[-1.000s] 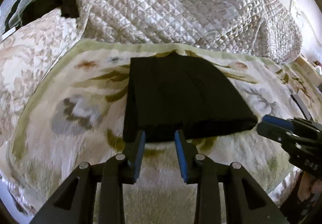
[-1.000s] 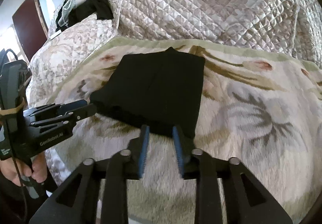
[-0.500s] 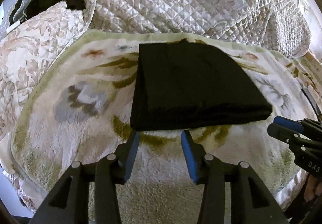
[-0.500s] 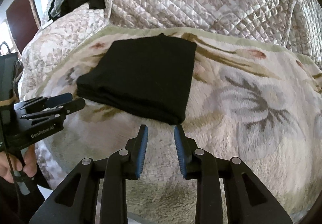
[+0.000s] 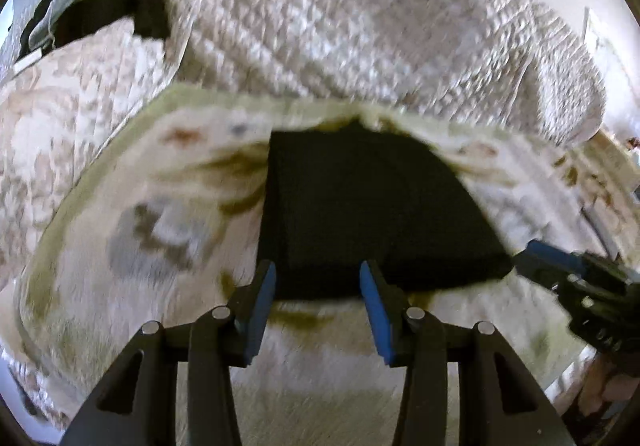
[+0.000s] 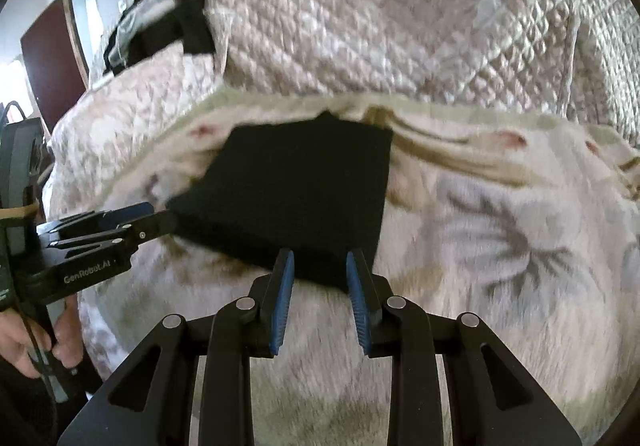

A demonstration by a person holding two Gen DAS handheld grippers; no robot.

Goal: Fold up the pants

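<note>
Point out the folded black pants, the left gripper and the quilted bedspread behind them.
folded black pants [image 6: 296,189], right wrist view, middle of the top layer.
left gripper [image 5: 318,306], left wrist view, midway between the blue-padded fingertips.
quilted bedspread [image 6: 400,29], right wrist view, middle of the heaped quilting.

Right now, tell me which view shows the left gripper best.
The right wrist view: it shows the left gripper from the side, fingers at the pants' near-left corner, the hand on its handle. The left wrist view shows only its own open fingers from behind, over the pants' near edge.
</note>
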